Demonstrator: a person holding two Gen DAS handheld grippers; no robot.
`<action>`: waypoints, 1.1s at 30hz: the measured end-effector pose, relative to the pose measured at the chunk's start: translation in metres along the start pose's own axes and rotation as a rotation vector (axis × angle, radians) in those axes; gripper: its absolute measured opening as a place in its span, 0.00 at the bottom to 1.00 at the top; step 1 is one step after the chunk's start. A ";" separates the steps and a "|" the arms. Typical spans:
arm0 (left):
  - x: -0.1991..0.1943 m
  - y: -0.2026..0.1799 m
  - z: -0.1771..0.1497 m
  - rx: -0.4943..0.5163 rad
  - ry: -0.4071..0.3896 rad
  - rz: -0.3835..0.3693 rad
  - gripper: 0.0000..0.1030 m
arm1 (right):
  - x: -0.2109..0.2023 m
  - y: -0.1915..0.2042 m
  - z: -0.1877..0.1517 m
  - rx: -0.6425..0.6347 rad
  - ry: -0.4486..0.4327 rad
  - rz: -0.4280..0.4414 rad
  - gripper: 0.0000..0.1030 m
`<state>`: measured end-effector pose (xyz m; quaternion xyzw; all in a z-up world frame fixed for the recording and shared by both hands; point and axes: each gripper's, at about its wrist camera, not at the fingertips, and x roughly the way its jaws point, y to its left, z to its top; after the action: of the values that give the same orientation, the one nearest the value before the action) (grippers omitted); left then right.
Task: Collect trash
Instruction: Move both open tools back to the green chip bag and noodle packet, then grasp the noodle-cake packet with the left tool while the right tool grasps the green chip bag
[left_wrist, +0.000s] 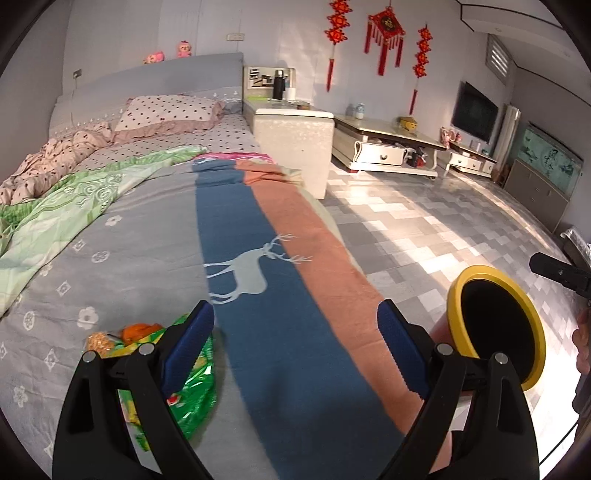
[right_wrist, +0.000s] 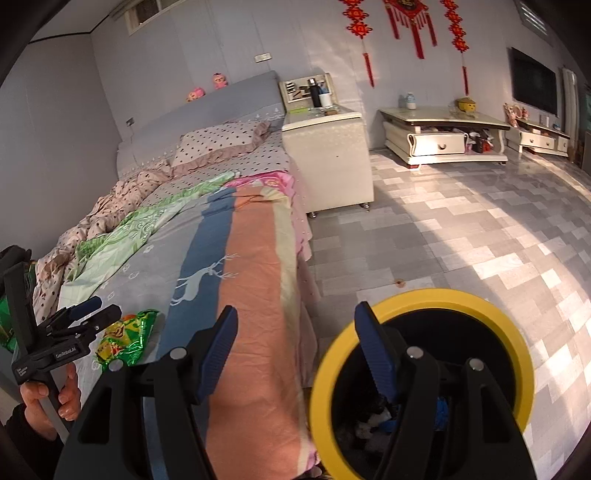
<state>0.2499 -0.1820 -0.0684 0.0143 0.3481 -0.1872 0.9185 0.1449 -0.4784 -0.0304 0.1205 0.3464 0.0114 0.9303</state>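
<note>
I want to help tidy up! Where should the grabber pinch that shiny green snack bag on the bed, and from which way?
Best guess: pinch the crinkled upper edge of the green snack bag, coming down from above. It lies flat on the bed cover, so the raised, crumpled foil gives the fingers something thin to close on. The left gripper, open, is nearest.

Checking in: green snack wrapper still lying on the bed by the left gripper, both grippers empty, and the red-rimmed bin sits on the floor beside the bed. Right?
One slip: the bin has a yellow rim, not red, as the right wrist view shows. The rest holds: the green snack wrapper lies on the bed by the left gripper, and the right gripper is empty too.
</note>
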 end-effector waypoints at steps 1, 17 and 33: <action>-0.003 0.014 -0.003 -0.007 -0.001 0.019 0.83 | 0.003 0.011 0.000 -0.014 0.005 0.017 0.61; -0.022 0.172 -0.045 -0.141 0.038 0.208 0.83 | 0.077 0.196 -0.042 -0.242 0.174 0.263 0.61; 0.020 0.243 -0.073 -0.254 0.140 0.234 0.83 | 0.122 0.303 -0.091 -0.446 0.207 0.292 0.61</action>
<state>0.3037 0.0483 -0.1618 -0.0482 0.4281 -0.0321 0.9019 0.1978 -0.1519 -0.1052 -0.0403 0.4073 0.2333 0.8821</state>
